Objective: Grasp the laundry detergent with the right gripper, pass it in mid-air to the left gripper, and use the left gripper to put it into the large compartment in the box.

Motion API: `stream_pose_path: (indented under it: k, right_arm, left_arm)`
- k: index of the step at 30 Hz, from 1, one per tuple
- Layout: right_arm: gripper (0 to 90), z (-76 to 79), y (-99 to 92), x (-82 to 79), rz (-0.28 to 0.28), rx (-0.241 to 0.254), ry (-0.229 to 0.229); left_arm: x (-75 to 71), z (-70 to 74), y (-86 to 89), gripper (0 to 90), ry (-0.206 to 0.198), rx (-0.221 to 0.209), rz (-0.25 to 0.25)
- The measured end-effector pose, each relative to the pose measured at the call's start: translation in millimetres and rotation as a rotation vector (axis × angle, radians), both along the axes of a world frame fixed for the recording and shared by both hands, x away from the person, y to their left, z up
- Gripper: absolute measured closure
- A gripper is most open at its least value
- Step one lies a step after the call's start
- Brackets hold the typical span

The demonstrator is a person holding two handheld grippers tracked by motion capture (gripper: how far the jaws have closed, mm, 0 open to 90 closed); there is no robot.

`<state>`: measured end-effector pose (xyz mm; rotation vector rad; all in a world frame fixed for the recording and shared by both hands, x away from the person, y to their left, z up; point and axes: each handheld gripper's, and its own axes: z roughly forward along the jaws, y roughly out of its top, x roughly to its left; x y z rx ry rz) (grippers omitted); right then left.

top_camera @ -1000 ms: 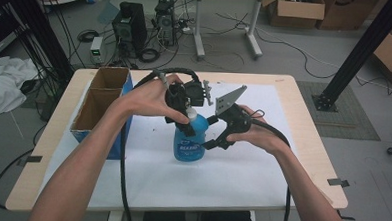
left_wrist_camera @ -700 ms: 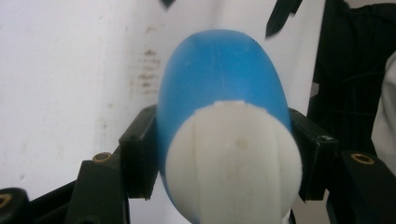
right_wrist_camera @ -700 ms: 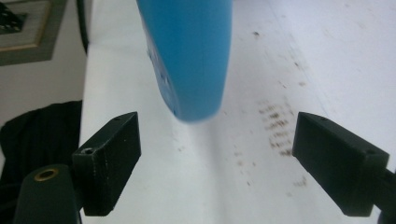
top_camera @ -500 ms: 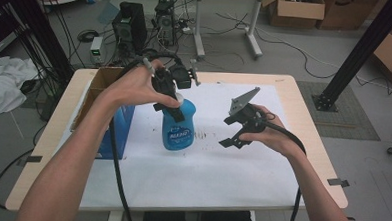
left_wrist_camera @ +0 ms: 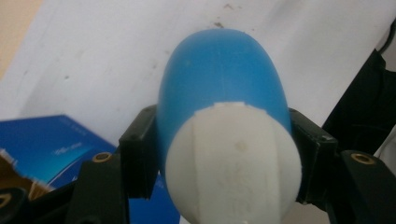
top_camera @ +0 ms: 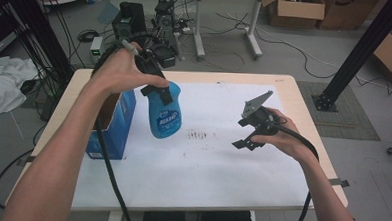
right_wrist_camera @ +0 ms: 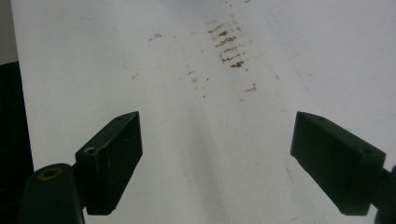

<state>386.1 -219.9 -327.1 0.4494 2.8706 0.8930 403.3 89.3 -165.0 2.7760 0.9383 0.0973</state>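
Bottle (top_camera: 165,115), smooth blue plastic with a rounded body, hangs left of centre in my high view, above the white sheet (top_camera: 202,161) and beside the blue cardboard box (top_camera: 114,129). My left gripper (left_wrist_camera: 219,154) pinches its white cap (left_wrist_camera: 233,163); up close I see the ribbed, dome-shaped top. My right gripper (right_wrist_camera: 217,158), at centre right, has its jaws spread wide over brown smudges (right_wrist_camera: 229,46) on the sheet.

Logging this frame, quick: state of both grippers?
Left gripper: shut on the blue bottle, lifted off the table.
Right gripper: open, holding nothing, over the white sheet.
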Motion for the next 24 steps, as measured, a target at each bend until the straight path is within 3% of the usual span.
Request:
stream_pose_path:
  k: [1, 4, 5, 6, 9, 11, 16, 17, 19, 22, 23, 24]
  right_arm:
    - [16.5, 1.6, -3.0, -0.6, 0.001, -0.006, 0.000]
    - [16.4, 2.7, -5.2, -0.8, -0.002, -0.009, -0.003]
    - [16.4, 3.2, -6.5, -0.5, -0.007, -0.009, -0.003]
    - [16.4, 3.2, -6.5, -0.5, -0.007, -0.009, -0.003]
    - [16.5, 1.7, -5.9, -1.0, -0.003, -0.015, 0.003]
    - [16.5, 1.2, -5.3, -1.7, -0.002, -0.014, 0.006]
    - [16.5, -0.7, -4.2, -3.4, 0.005, -0.026, 0.007]
    - [16.5, -0.5, -4.9, -3.2, 0.002, -0.025, 0.005]
    - [16.5, -0.3, -4.9, -3.2, 0.001, -0.023, 0.006]
    - [16.6, 0.7, -3.0, -4.2, 0.010, -0.020, 0.004]
    - [16.6, 0.7, -2.3, -4.4, 0.012, -0.020, 0.002]
    - [16.6, 0.7, -2.3, -4.4, 0.012, -0.020, 0.002]
  left_arm:
    - [0.6, 8.6, 6.7, 38.2, -0.002, -0.009, 0.055]
    - [0.4, 17.9, 13.6, 38.2, -0.021, -0.017, 0.098]
    - [0.3, 26.1, 20.1, 38.2, -0.028, -0.006, 0.146]
    - [0.3, 26.1, 20.1, 38.2, -0.028, -0.006, 0.146]
    - [0.8, 43.3, 34.7, 38.2, -0.042, -0.016, 0.235]
    - [0.6, 47.8, 38.7, 38.3, -0.041, -0.015, 0.246]
    - [-1.0, 69.1, 64.1, 38.2, -0.038, -0.039, 0.359]
    - [-2.1, 75.8, 74.9, 38.3, -0.039, -0.033, 0.401]
    - [-2.3, 78.4, 80.5, 38.3, -0.039, -0.027, 0.420]
    - [-3.1, 83.0, 97.4, 38.3, -0.048, -0.023, 0.497]
    - [-3.1, 83.7, 109.0, 38.3, -0.060, -0.023, 0.550]
    - [-3.1, 83.7, 109.0, 38.3, -0.060, -0.023, 0.550]
